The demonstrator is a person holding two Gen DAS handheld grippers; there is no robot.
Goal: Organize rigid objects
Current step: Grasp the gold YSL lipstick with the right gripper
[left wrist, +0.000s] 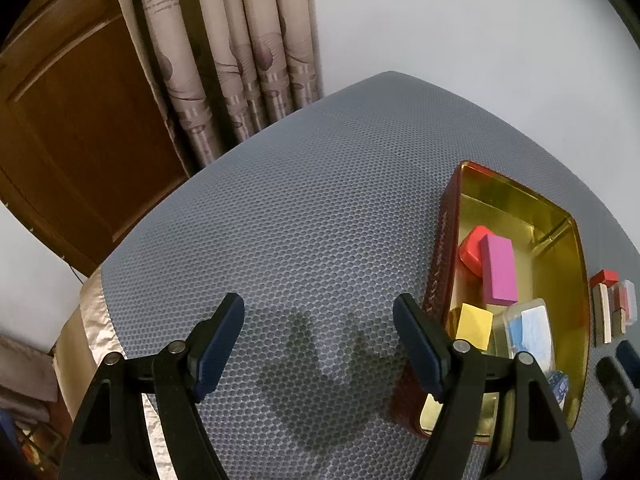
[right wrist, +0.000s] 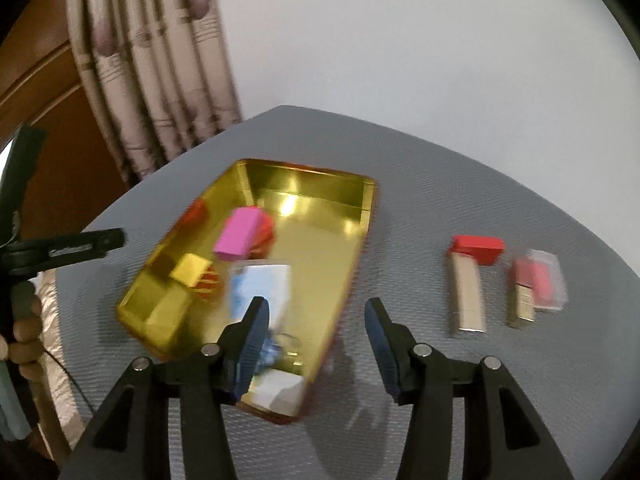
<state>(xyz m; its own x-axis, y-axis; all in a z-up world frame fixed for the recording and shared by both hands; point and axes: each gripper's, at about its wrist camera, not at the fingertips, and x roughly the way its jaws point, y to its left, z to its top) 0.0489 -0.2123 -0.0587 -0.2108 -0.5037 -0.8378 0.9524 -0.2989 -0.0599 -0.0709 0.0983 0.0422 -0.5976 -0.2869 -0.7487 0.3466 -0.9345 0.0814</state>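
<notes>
Both my tongs are spread and empty: the left gripper (left wrist: 319, 340) hovers over the mat, the right gripper (right wrist: 317, 338) over the gold tin's (right wrist: 362, 216) near edge. The red-capped block (right wrist: 467, 280) waits outside, right of the tin; I judge it comes next.

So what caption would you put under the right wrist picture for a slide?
Open right gripper above the gold tin of small blocks; a few small boxes lie on the grey mat beside it.
</notes>
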